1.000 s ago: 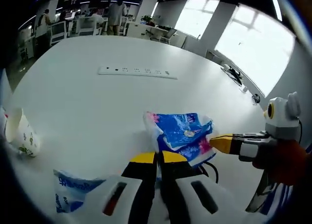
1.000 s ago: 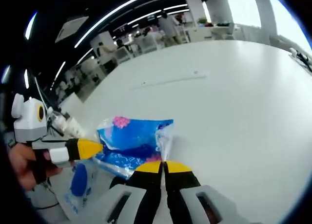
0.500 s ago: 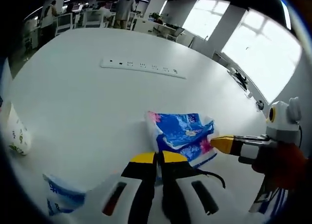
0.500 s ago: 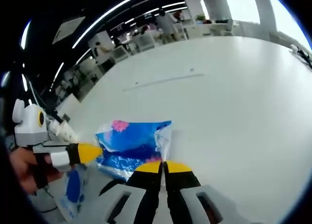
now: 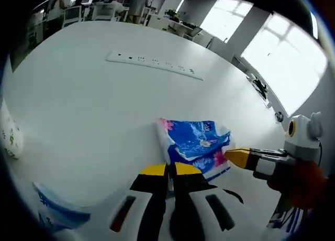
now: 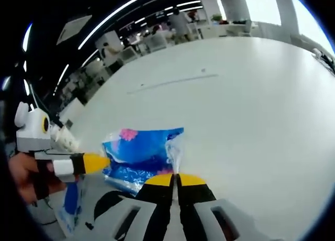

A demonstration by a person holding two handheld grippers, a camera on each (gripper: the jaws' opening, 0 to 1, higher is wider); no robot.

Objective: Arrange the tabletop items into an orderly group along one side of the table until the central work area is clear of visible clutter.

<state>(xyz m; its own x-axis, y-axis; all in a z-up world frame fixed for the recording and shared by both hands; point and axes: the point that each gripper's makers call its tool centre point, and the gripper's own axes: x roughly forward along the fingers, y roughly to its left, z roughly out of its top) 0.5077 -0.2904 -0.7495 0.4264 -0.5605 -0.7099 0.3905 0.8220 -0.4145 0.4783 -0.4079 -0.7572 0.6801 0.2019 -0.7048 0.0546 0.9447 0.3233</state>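
Observation:
A blue and pink plastic tissue pack [image 5: 196, 145] hangs crumpled between my two grippers, just above the white table [image 5: 94, 110]. My left gripper [image 5: 169, 171] is shut on the pack's white left flap. My right gripper [image 5: 238, 156] comes in from the right, a hand behind it, and pinches the pack's other end. In the right gripper view the same pack [image 6: 138, 156] lies ahead; my right gripper [image 6: 177, 179] is shut on its clear plastic edge, and my left gripper [image 6: 95, 162] holds the far side.
A white power strip [image 5: 154, 64] lies across the far table. A paper cup [image 5: 8, 139] stands at the left edge. A second blue and white pack [image 5: 55, 212] lies low on the left. A black cable [image 5: 230, 195] runs beneath the grippers.
Both cameras have shifted a little, so the cup and the second pack slide toward the left rim. The pack stays pinched between both grippers in the same pose.

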